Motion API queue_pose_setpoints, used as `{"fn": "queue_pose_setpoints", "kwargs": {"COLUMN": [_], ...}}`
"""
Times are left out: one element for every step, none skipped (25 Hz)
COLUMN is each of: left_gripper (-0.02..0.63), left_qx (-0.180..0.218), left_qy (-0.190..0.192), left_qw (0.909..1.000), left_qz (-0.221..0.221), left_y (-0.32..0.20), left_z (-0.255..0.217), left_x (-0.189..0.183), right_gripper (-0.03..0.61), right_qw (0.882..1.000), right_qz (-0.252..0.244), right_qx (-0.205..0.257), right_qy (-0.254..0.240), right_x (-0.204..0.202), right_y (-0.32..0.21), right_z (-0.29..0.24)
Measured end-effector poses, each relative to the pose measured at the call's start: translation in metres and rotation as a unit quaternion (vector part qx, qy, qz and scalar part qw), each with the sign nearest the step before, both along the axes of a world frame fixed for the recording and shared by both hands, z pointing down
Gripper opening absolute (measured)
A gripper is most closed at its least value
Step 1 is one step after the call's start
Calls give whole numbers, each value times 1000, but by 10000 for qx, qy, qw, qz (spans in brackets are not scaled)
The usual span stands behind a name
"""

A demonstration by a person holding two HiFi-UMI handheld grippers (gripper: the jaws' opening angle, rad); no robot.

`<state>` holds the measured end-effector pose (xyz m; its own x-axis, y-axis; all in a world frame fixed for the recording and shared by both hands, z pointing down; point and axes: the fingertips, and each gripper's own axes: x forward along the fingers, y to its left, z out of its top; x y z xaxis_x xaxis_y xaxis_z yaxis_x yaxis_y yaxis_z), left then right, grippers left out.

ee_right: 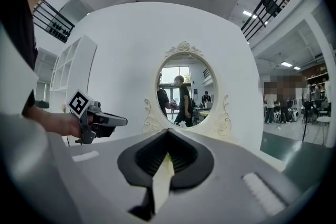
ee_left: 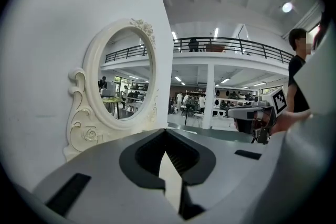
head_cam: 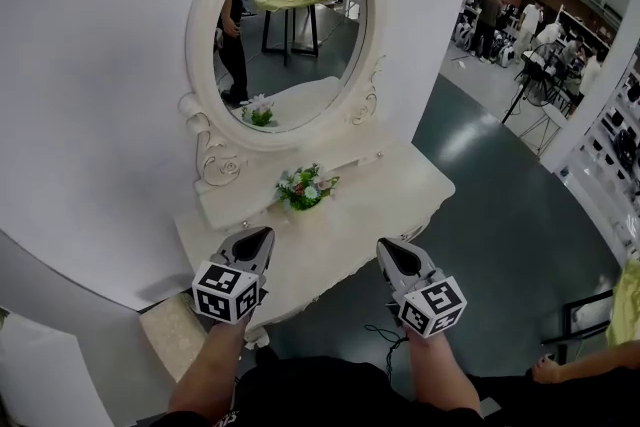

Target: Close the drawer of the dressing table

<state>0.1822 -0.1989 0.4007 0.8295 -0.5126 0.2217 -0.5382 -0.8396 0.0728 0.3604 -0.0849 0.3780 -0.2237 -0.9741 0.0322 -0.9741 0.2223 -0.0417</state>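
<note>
With my left claw (head_cam: 260,239) and right claw (head_cam: 387,250) both shut and empty above the front edge of the dressing table (head_cam: 345,227), its drawer, hidden beneath, seemed equally near either, running crosswise.

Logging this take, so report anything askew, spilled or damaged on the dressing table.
Nothing stands out. The flower arrangement sits upright on the dressing table below the oval mirror, whose glass looks intact. Nothing on the top is spilled or tipped over.
</note>
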Motion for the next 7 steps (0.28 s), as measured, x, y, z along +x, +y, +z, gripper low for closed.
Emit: {"fn": "queue_pose_setpoints", "kwargs": {"left_gripper": [5, 5, 5, 5, 5, 5, 5], "left_qx": [2, 4, 1, -4, -10, -15, -20], "left_qy": [-18, -35, -46, -51, -54, -54, -54], "left_qw": [10000, 10000, 10000, 10000, 10000, 10000, 10000], "left_qz": [10, 19, 24, 24, 19, 12, 4], "left_y": [0, 0, 1, 1, 2, 2, 2], "left_z": [1, 3, 4, 4, 5, 5, 6], "left_x": [0, 1, 1, 1, 0, -1, -1], "right_gripper": [9, 8, 8, 8, 8, 8, 8], "right_qw": [10000, 10000, 10000, 10000, 10000, 10000, 10000], "right_qz": [-2, -3, -7, -15, -25, -36, -48], "right_qx": [7, 14, 21, 26, 27, 26, 24], "right_qy": [-5, 0, 13, 26, 34, 37, 39], "right_x": [0, -1, -1, -2, -2, -3, -4], "right_y": [-1, -1, -1, -1, -1, -1, -1], "right_z": [0, 0, 0, 0, 0, 0, 0]}}
